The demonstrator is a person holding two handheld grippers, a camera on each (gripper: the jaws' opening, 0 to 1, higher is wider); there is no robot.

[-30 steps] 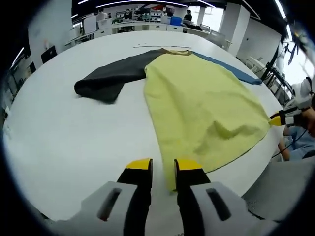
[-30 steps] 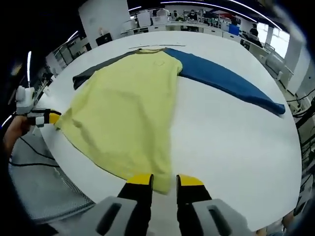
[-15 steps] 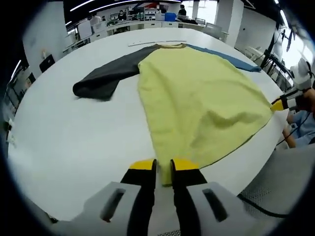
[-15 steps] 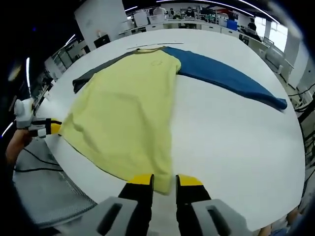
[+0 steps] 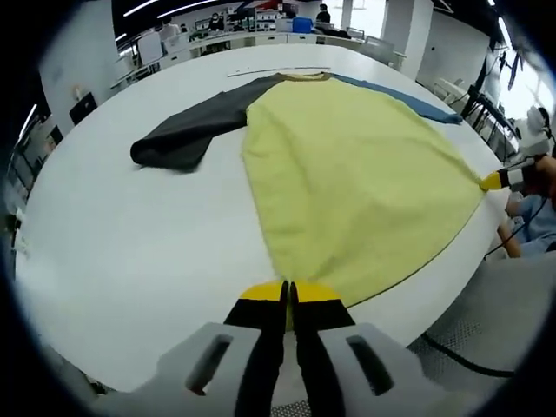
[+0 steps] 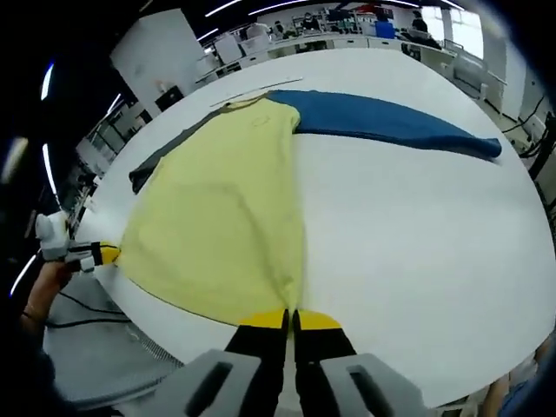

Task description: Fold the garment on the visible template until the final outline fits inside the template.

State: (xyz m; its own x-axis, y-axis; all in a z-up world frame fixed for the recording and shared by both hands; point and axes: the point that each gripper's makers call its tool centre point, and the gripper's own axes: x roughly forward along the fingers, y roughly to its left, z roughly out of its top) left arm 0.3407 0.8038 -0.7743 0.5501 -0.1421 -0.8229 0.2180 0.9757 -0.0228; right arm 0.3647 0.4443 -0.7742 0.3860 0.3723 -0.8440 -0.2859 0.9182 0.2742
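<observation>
A long-sleeved garment lies flat on the round white table (image 5: 113, 234). It has a yellow body (image 5: 347, 165), a dark grey sleeve (image 5: 187, 135) and a blue sleeve (image 5: 408, 100). My left gripper (image 5: 288, 291) is shut on one bottom hem corner at the near edge. In the right gripper view the same yellow body (image 6: 226, 208) spreads between the grey sleeve (image 6: 165, 156) and the blue sleeve (image 6: 391, 126). My right gripper (image 6: 291, 317) is shut on the other hem corner. Each gripper also appears in the other's view: the right gripper (image 5: 493, 181) and the left gripper (image 6: 106, 254) both pinch the hem.
A thin dark line (image 5: 278, 71) marks the table just beyond the collar. The table's near edge (image 6: 200, 334) drops to grey floor with cables (image 5: 460, 356). Workbenches and people stand far behind. A person's hand (image 6: 48, 287) holds the left gripper.
Both grippers' jaws have closed from a small gap onto the hem corners. The hem is now stretched taut between them and the yellow body's wrinkles have flattened.
</observation>
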